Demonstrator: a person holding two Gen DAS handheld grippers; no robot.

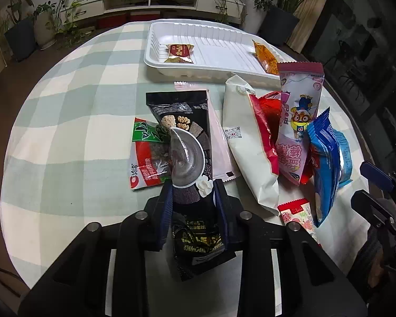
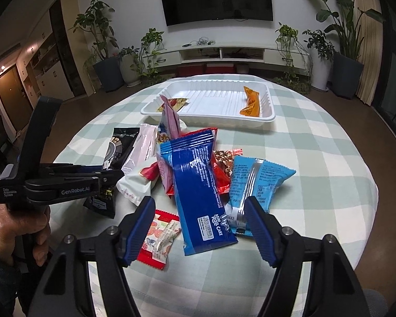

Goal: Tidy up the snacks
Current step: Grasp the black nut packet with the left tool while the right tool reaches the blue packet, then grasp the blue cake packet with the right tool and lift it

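My left gripper [image 1: 194, 198] is shut on a black snack packet [image 1: 182, 121] and pinches its near part, which is crumpled behind the pads. The packet's far end lies over a green-and-red packet [image 1: 145, 158] and a pale pink one [image 1: 220, 142]. The right wrist view shows the left gripper [image 2: 116, 178] from the side, in a person's hand. My right gripper [image 2: 199, 203] is open over a dark blue roll cake packet [image 2: 198, 192], and neither pad touches it. A light blue packet [image 2: 258, 182] lies by its right finger. The white tray [image 1: 150, 55] holds a red-gold packet [image 1: 178, 52] and an orange one [image 1: 266, 55].
A heap of snacks lies on the checked tablecloth: a white packet [image 1: 245, 145], a red one [image 1: 264, 121], a pink cartoon packet [image 1: 301, 111] and a small red-and-white one [image 2: 158, 237]. The round table's edge curves close on both sides. Potted plants and a low shelf stand beyond.
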